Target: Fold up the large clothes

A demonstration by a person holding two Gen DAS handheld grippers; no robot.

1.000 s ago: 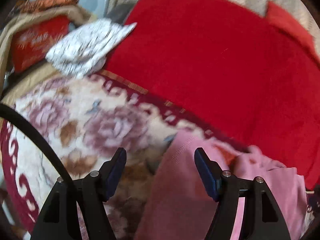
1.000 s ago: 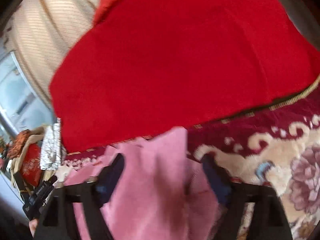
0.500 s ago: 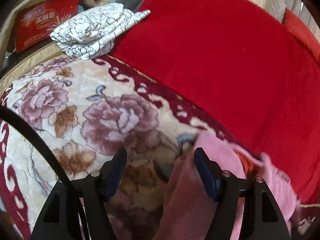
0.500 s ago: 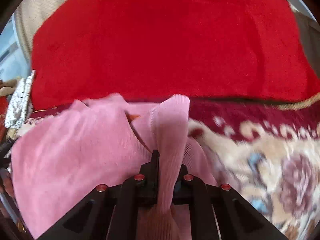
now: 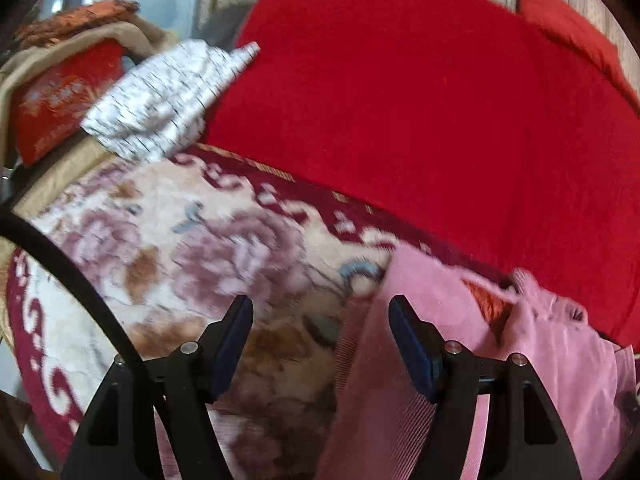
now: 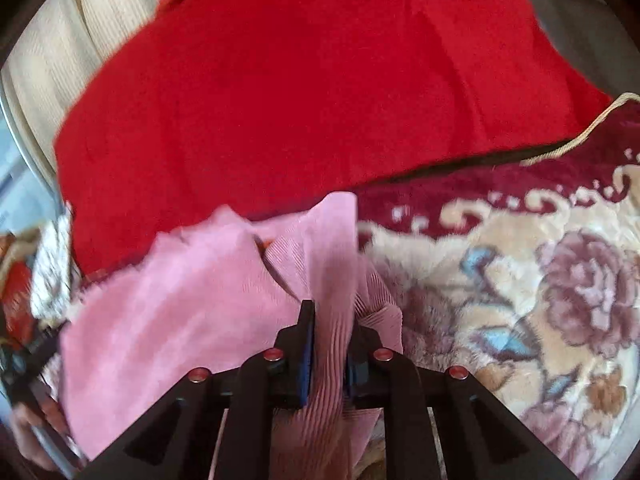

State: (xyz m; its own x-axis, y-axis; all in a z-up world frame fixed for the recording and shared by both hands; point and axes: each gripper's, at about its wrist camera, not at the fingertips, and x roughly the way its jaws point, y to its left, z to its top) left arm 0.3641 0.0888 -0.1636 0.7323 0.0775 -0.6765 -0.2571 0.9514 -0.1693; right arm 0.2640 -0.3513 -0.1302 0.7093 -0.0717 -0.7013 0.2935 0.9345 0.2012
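Note:
A pink ribbed garment (image 6: 188, 300) lies rumpled on a floral blanket (image 6: 540, 280). My right gripper (image 6: 330, 320) is shut on a fold of it, with a strip of pink cloth standing up between the fingers. In the left wrist view the pink garment (image 5: 420, 360) fills the lower right. My left gripper (image 5: 320, 328) is open above the blanket (image 5: 200, 248), its right finger (image 5: 412, 344) over the garment's left edge and nothing held between the fingers.
A large red blanket (image 5: 440, 120) covers the back of the bed. A folded white patterned cloth (image 5: 168, 100) lies at the far left beside a red box (image 5: 60, 100) and a beige cushion. A black cable (image 5: 72, 292) crosses the left.
The right gripper closed on the pink fold a second ago and still holds it, now lifted slightly. The left gripper stays open and has drifted back a little; both views are motion-blurred.

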